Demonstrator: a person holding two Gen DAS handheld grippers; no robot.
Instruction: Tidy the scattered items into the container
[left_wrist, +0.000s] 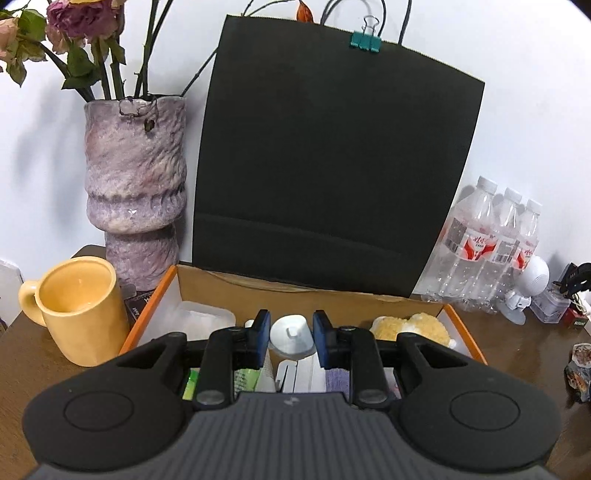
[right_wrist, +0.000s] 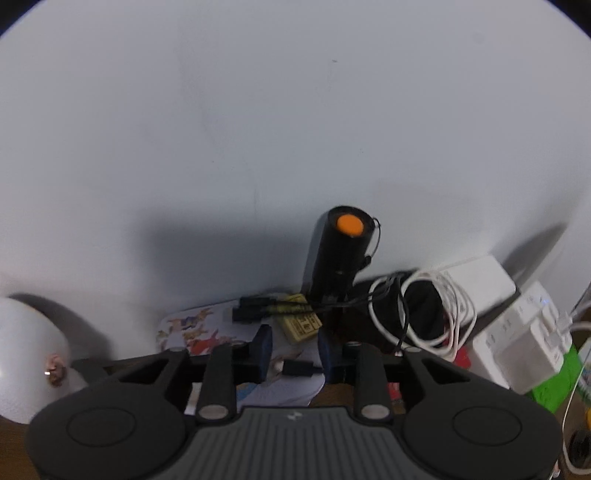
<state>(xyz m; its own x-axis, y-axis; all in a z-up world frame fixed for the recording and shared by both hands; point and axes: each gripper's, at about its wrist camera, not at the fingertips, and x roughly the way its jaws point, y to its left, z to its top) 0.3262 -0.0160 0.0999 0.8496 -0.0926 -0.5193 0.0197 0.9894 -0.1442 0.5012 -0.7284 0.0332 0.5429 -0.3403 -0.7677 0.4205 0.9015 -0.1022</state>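
Tidying under way at a cluttered bench (left_wrist: 22, 369): the left claw (left_wrist: 291, 328) hangs over the open cardboard container (left_wrist: 463, 328), orange along its rim, jaws clenched to their narrowest; a white domed cap (left_wrist: 291, 334) shows between the pads, though whether it is gripped or merely lying in the box below cannot be told. Already inside are a fluffy yellow lump (left_wrist: 413, 326), translucent plastic and slim cartons.

The right claw (right_wrist: 293, 350) points down at the far clutter, a small black cable plug (right_wrist: 299, 368) between its blue pads; whether they pinch it cannot be told. This looks like the pick-up step for the next stray item; the next move likely calls for a firm hold on the plug, then a lift that draws its thin, limp lead clear of the cartoon-printed cloth (right_wrist: 192, 328) and the looped white cord (right_wrist: 436, 314) before the carry to the box.

Nearby: a matte black torch (right_wrist: 341, 254) with an orange button; a glossy yellow mug (left_wrist: 81, 314); a rough mauve ceramic vase (left_wrist: 136, 177); clear ribbed bottles (left_wrist: 480, 243).
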